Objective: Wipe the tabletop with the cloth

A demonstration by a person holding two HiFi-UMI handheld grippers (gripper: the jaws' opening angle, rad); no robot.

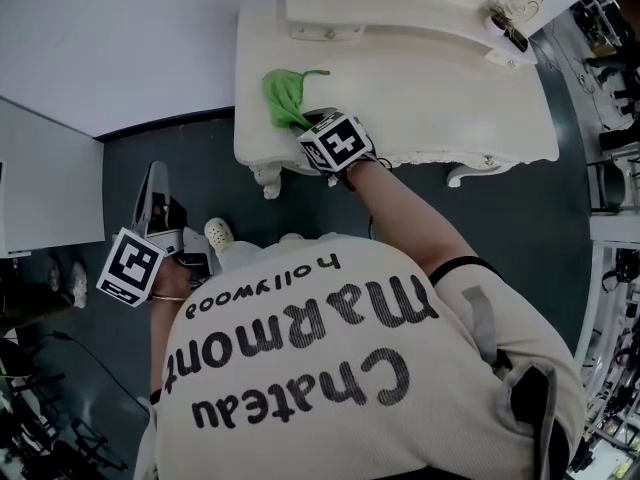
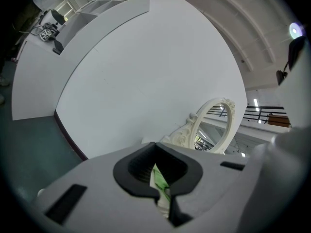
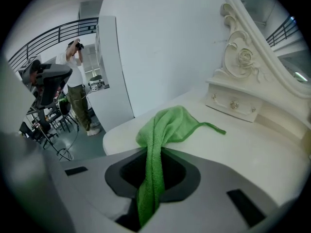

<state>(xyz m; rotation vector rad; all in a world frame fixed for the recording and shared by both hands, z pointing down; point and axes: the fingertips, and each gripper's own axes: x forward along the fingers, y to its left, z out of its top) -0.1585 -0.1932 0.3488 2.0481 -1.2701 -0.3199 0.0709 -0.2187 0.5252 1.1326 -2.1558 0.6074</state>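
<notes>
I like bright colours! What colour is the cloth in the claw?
Bright green. The cloth shows best in the right gripper view.

At 6 o'clock I see my grey left tool [image 2: 163, 198], its black-lined jaws drawn close with only a thin slit between them, and a sliver of green showing through it. A broad white wall [image 2: 146, 72] fills the middle. An ornate cream oval mirror [image 2: 214, 130] stands at 4 o'clock, dark teal floor [image 2: 34, 149] at 8, and white open shelving [image 2: 104, 1] at 11.
</notes>
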